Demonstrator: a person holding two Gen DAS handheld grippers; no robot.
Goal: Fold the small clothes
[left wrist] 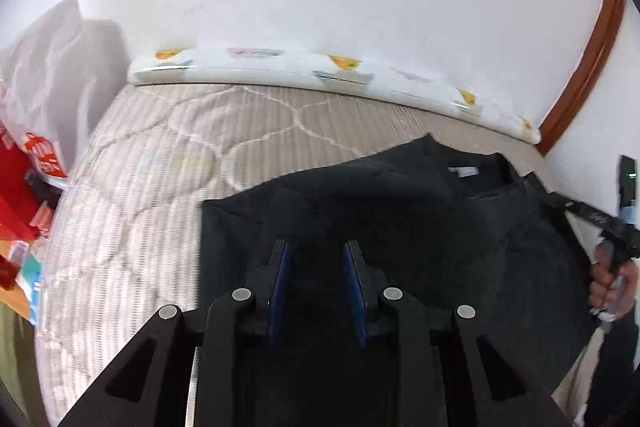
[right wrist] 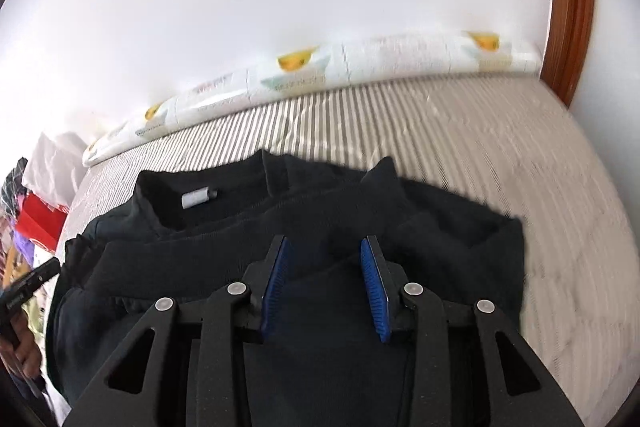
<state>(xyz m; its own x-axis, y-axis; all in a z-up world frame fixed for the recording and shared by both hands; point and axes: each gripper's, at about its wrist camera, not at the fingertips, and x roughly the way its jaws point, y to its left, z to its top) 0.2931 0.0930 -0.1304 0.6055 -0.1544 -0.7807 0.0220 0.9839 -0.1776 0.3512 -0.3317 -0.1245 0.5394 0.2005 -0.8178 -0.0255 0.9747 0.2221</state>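
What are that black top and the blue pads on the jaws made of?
The black top looks like soft matte knit, probably cotton: it creases and has a ribbed collar. The blue pads look like ridged rubber or plastic; hard to say which.

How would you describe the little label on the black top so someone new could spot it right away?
Start at the striped bed cover, where the black top lies spread out. Look inside its neckline: the label is a small pale grey rectangle, the only light patch on the dark fabric.
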